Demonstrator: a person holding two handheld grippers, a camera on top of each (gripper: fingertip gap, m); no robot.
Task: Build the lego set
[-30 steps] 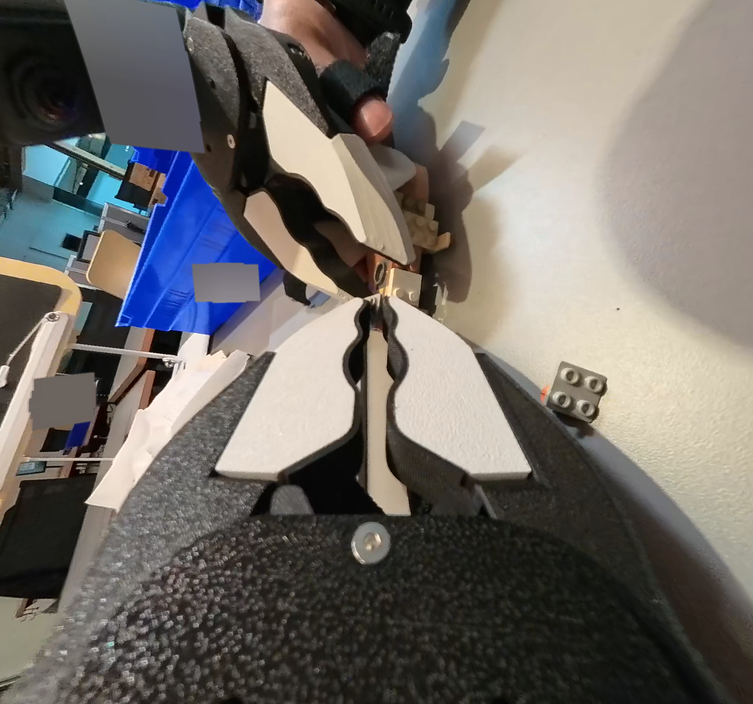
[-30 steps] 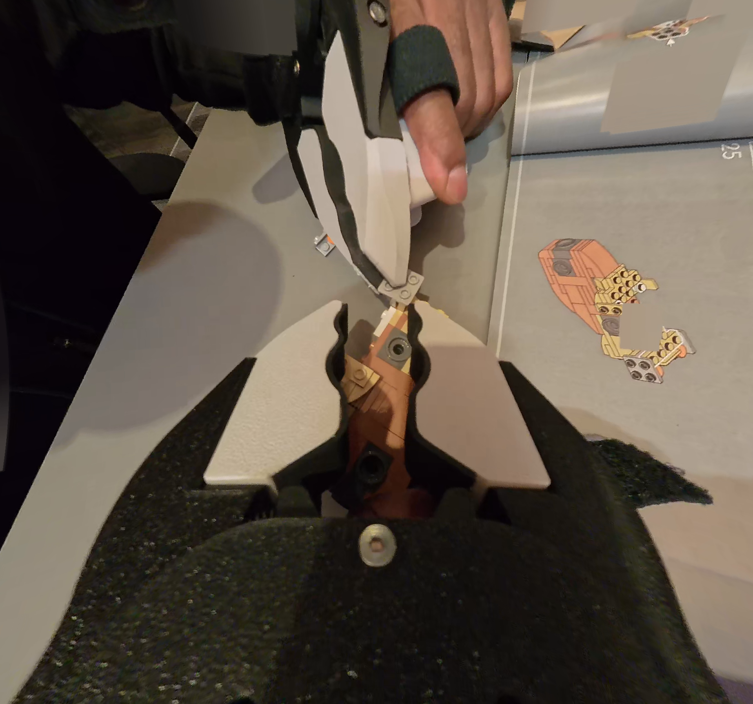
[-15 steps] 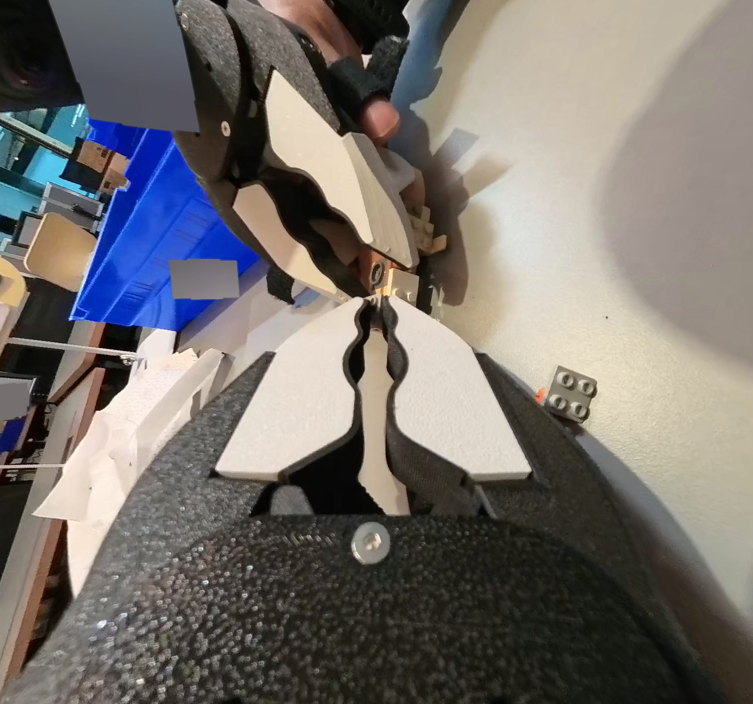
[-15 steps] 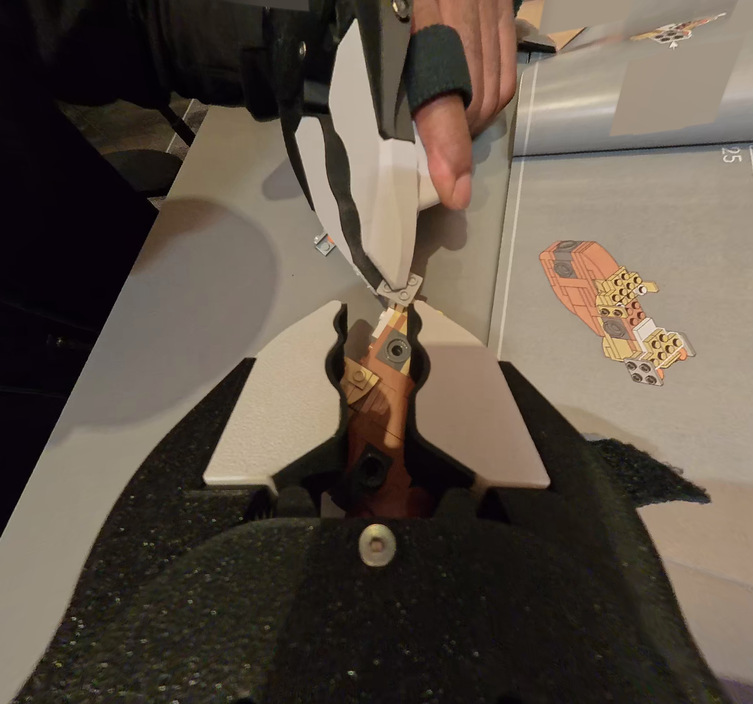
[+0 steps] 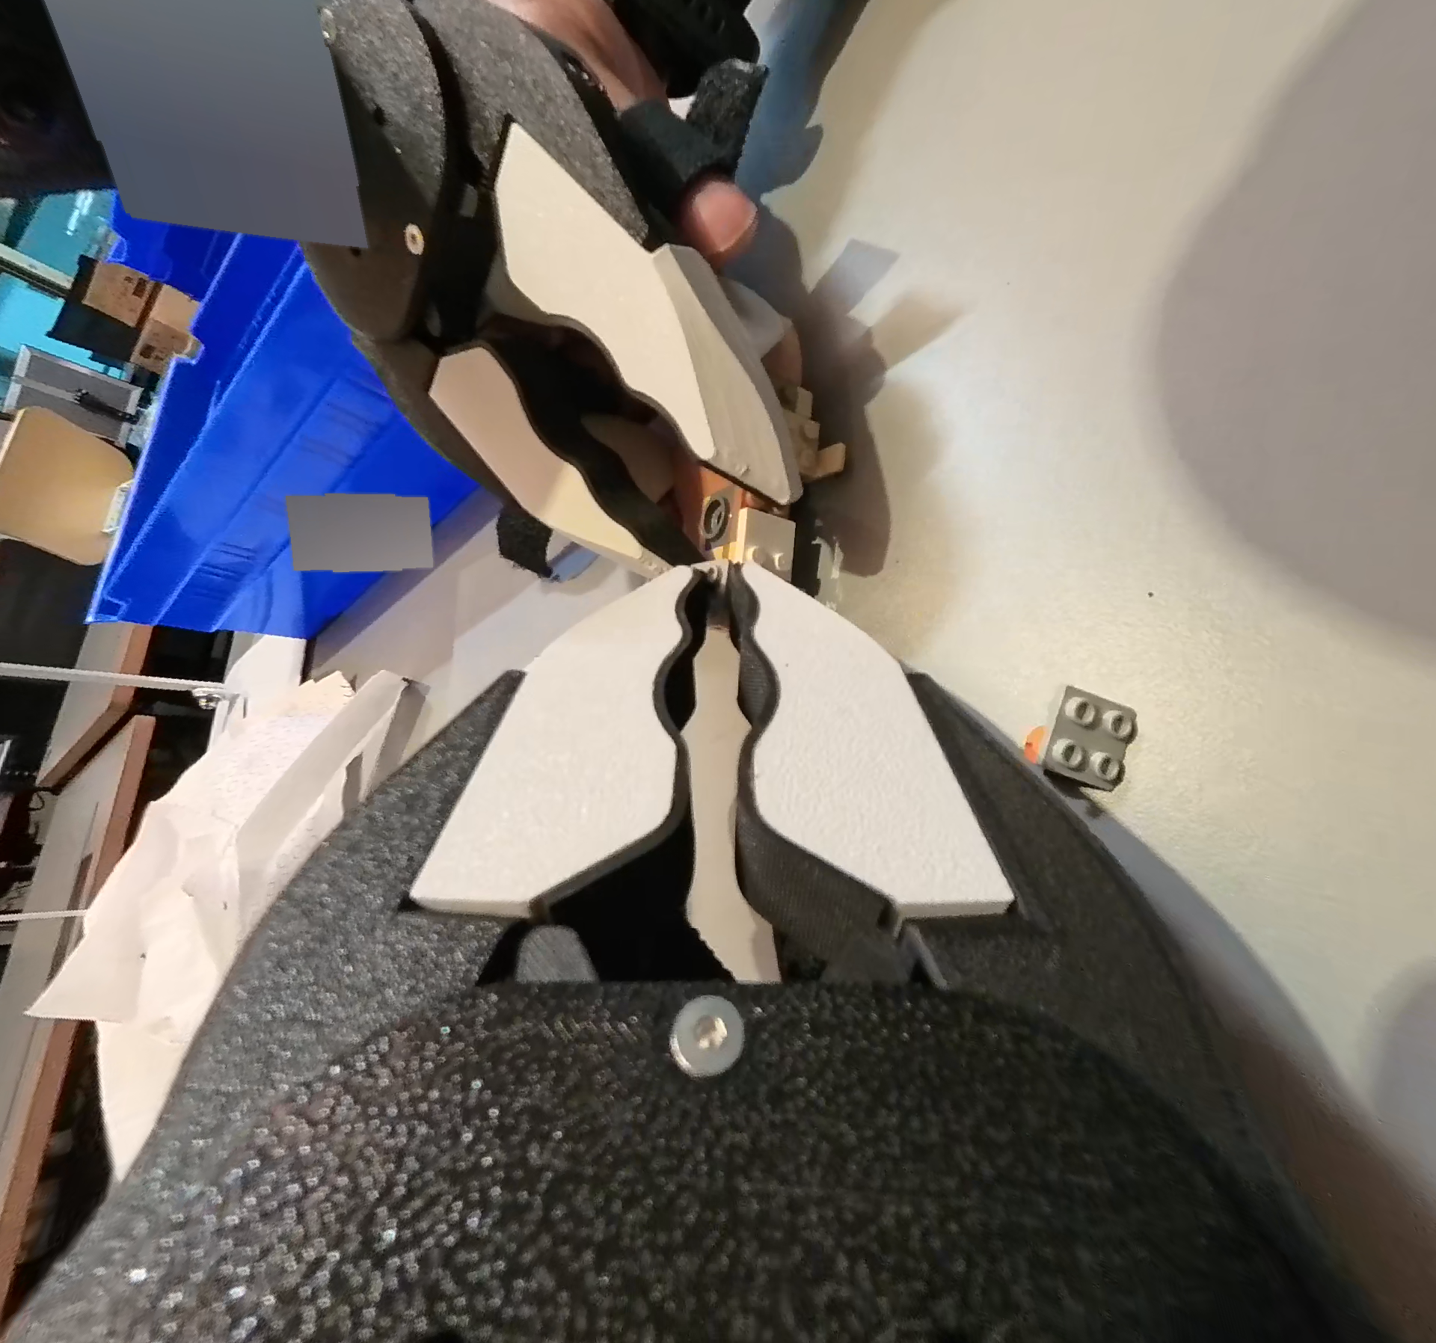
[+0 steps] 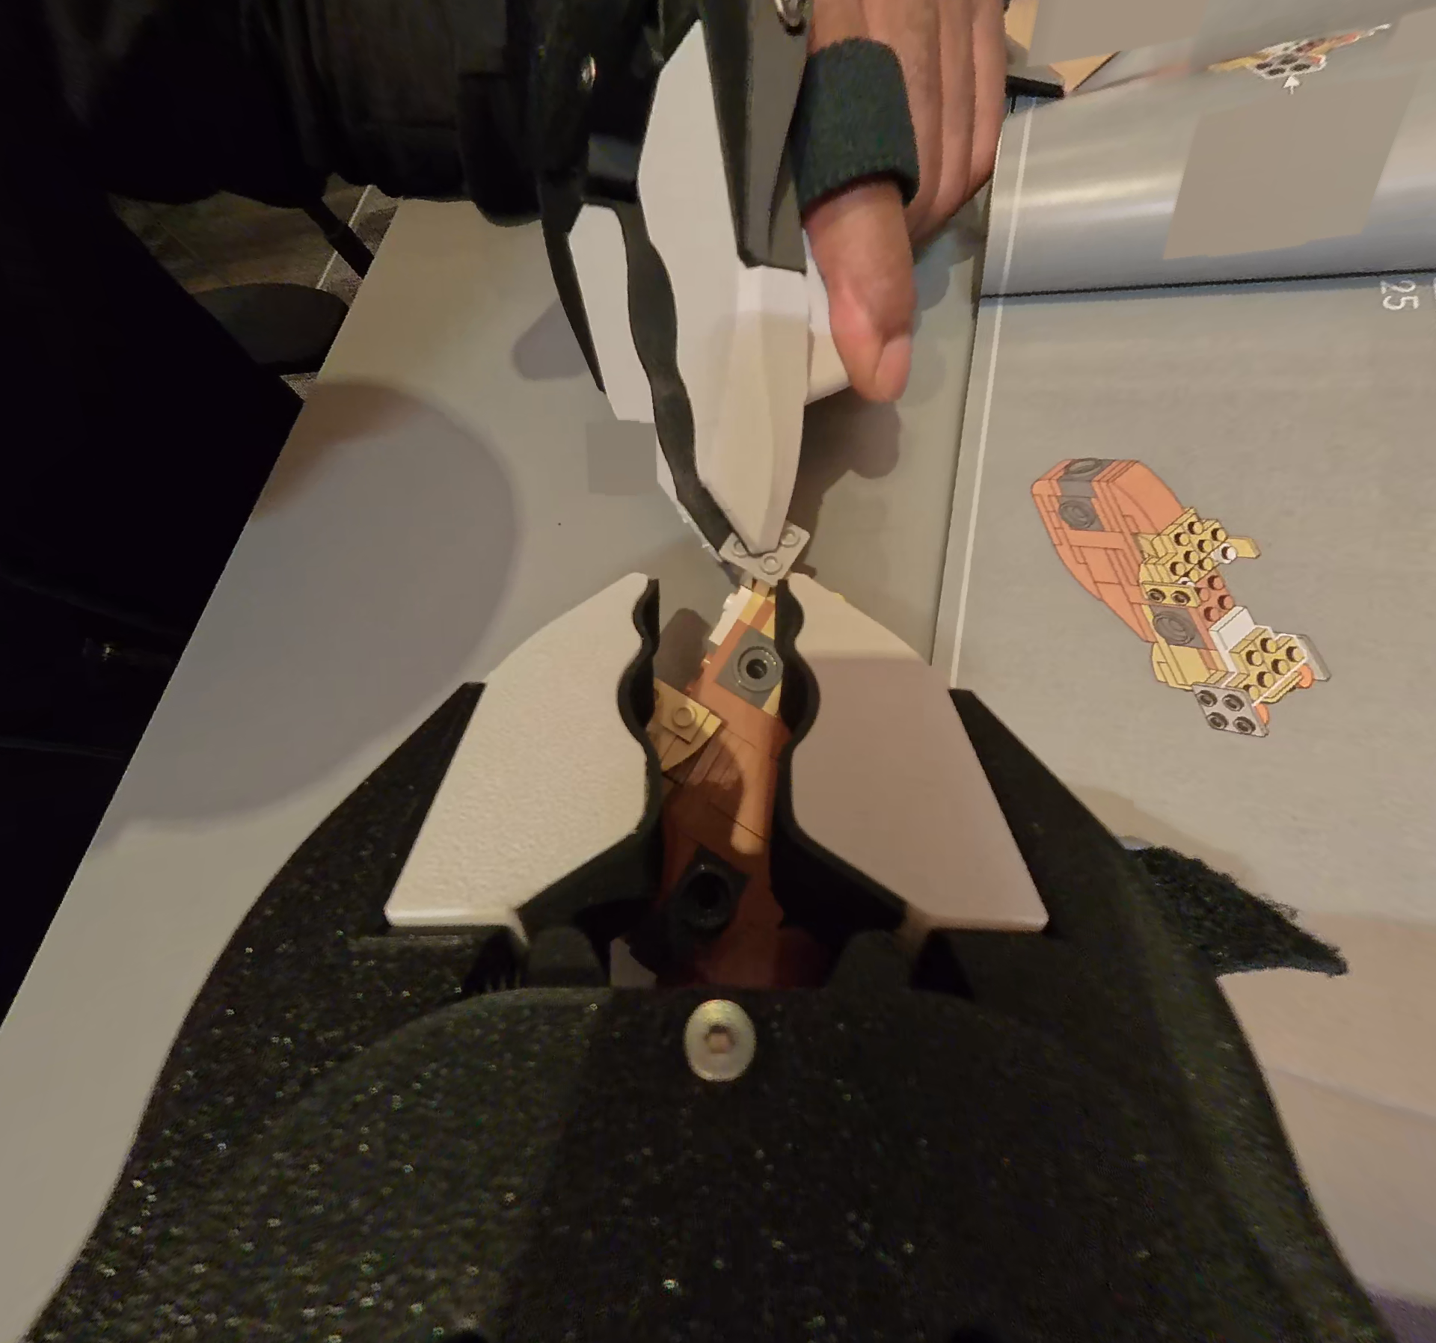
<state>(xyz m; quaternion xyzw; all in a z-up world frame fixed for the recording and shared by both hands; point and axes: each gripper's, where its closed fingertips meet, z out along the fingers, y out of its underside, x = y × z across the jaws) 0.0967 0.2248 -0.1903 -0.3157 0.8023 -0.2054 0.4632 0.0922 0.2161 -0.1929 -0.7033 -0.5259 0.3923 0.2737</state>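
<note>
My right gripper [image 6: 719, 591] is shut on a brown and tan lego model [image 6: 723, 746], whose front end sticks out past the fingertips. My left gripper [image 6: 758, 536] comes down from above, shut on a small grey 2x2 plate [image 6: 765, 548], and holds it against the model's front tip. In the left wrist view my left gripper [image 5: 719, 575] is almost closed. The plate shows only edge-on there. Just beyond it is the right gripper [image 5: 726, 529] with the model [image 5: 765, 536]. A person's hand holds each gripper.
A loose grey 2x2 plate [image 5: 1088, 738] with an orange bit lies on the white table [image 5: 1088, 296]. An open instruction booklet [image 6: 1165, 490] lies to the right. A blue bin [image 5: 256, 451] and crumpled white paper [image 5: 194, 839] are at the table's far side. Less than 4 cm separates the two grippers' tips.
The left gripper has tilted a little while keeping the grey plate at the model's tip. The right gripper and the model have hardly moved.
</note>
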